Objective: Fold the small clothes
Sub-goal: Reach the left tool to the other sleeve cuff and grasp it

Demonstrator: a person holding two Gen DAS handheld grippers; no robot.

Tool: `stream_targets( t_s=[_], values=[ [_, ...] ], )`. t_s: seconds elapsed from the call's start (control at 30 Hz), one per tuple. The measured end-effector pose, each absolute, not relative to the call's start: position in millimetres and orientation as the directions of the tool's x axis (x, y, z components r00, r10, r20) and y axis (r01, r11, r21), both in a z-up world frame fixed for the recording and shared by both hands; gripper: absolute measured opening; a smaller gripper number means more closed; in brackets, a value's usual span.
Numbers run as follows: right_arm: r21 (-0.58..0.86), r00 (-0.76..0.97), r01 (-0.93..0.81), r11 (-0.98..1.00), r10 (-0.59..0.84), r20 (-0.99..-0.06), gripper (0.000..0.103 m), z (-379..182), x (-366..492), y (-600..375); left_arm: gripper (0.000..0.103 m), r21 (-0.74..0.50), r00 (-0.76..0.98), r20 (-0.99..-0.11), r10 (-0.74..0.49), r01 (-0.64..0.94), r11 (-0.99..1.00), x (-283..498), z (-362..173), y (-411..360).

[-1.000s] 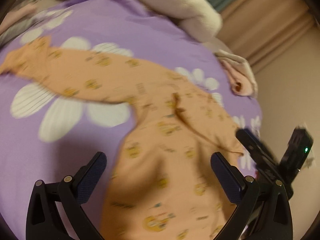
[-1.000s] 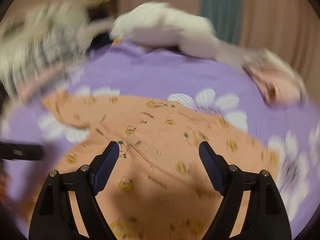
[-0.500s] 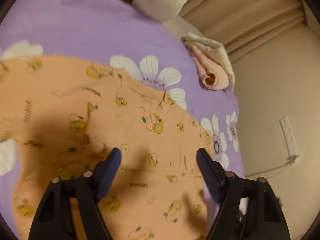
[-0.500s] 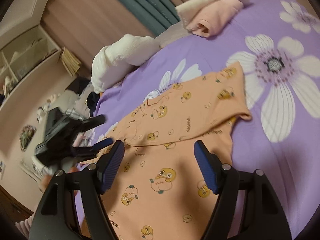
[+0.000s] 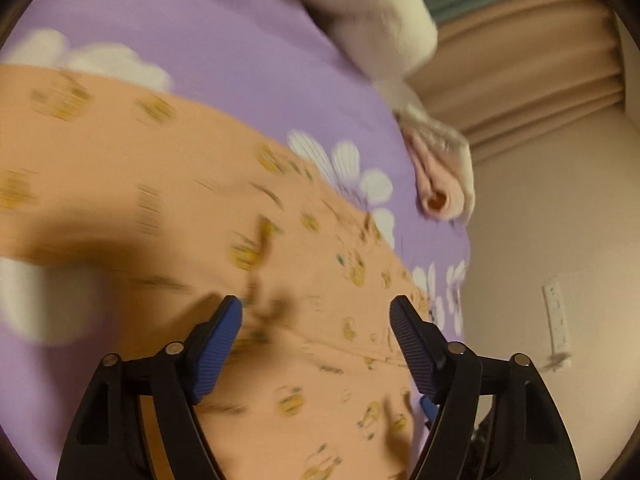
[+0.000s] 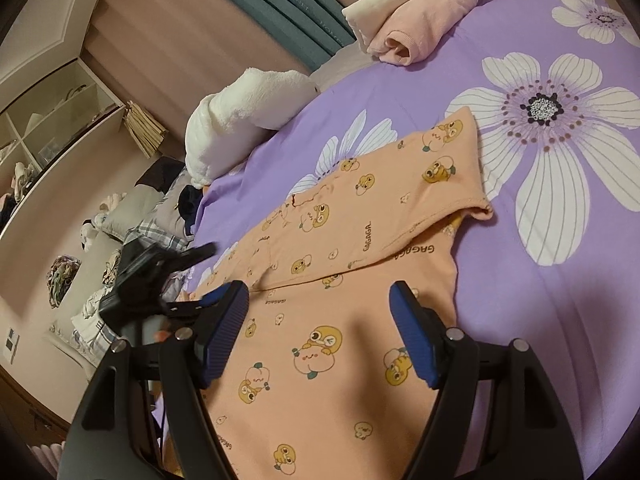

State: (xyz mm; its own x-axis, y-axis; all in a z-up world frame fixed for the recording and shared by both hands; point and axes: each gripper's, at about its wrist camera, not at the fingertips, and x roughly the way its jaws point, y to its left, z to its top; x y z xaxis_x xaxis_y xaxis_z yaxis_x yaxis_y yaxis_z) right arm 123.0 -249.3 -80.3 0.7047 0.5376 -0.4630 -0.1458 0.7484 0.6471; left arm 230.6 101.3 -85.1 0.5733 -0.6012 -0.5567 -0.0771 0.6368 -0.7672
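While your right gripper and left gripper hover spread and empty, pinch the orange shirt near hem evenly, then fold far.

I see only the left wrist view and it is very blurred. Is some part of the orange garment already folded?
Observer: Yes. In the right wrist view a flap of the orange garment is folded over and lies on the rest of it.
Operator: Is the right gripper holding the cloth?
Observer: No. The right gripper is open, with flat cloth between its fingers.
Operator: What is printed on the cloth? Here I see only yellow smears.
Observer: Small yellow cartoon characters and the word GAGAGA.
Operator: Where is my left gripper compared with the garment?
Observer: The left gripper shows dark and blurred at the garment's left edge, by the side of the purple bedsheet.
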Motion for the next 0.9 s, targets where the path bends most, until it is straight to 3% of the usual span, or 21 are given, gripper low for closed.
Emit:
stream_targets(
  t_s=[0.23,0.43,0.9],
  values=[
    [0.619,0.704,-0.159,0.769,0.528,-0.475,0.074,-69.5,120.0,-243.7,0.08,-0.749,0.706,-0.571,-0.42,-0.238,0.618,174.3,-73.4,224.2],
    [0.59,0.711,-0.171,0.789,0.513,-0.481,0.074,-54.1,110.3,-237.7,0.081,-0.804,0.81,-0.531,-0.25,-0.389,0.449,127.2,-94.8,326.3],
    [0.498,0.709,-0.207,0.842,0.48,-0.517,0.074,-35.4,104.7,-196.7,0.081,-0.886,0.868,-0.44,-0.23,-0.379,0.267,146.0,-130.9,392.5]
  ],
)
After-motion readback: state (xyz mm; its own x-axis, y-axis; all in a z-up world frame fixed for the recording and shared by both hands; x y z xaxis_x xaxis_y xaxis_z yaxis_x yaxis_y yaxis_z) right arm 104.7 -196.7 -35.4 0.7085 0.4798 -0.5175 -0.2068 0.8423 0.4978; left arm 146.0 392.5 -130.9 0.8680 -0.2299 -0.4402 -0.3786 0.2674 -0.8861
